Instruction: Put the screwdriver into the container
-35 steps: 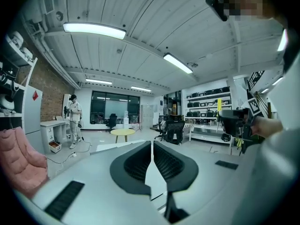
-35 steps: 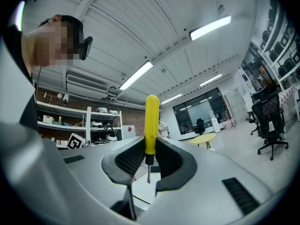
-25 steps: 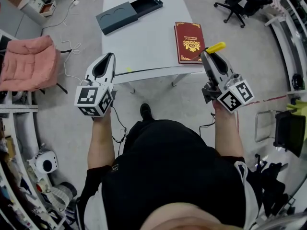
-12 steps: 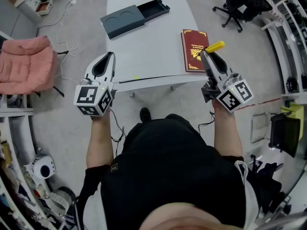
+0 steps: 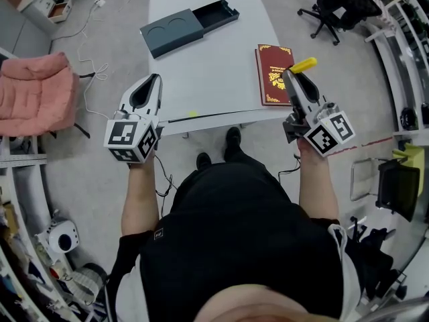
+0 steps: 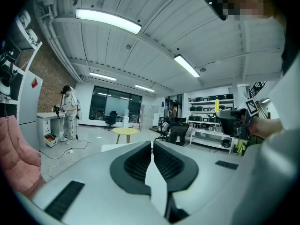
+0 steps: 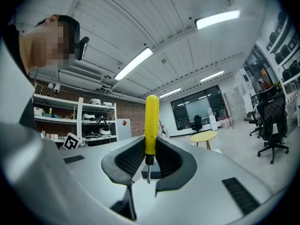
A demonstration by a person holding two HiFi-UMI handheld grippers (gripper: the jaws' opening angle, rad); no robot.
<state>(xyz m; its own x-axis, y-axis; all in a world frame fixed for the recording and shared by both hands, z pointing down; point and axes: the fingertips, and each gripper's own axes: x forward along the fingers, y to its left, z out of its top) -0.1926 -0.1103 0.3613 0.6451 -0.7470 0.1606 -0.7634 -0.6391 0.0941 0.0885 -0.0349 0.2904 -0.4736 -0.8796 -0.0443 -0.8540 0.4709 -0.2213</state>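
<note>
My right gripper (image 5: 291, 76) is shut on a screwdriver with a yellow handle (image 5: 302, 65), held over the table's right front corner. In the right gripper view the screwdriver (image 7: 151, 125) stands upright between the jaws, metal tip down. The container (image 5: 190, 25), a dark grey box with its drawer slid out, lies at the table's far left. My left gripper (image 5: 153, 81) hovers by the table's near left edge with its jaws closed on nothing; in the left gripper view the left gripper (image 6: 152, 146) shows no object between them.
A red book (image 5: 275, 73) lies on the white table (image 5: 208, 66) just under my right gripper. A pink chair (image 5: 37, 96) stands left of the table. A black office chair (image 5: 335, 2) stands at the far right. Cables trail on the floor at the left.
The view has shifted slightly, so the table sits a bit further right in the head view. Both grippers keep their positions, and the screwdriver stays held.
</note>
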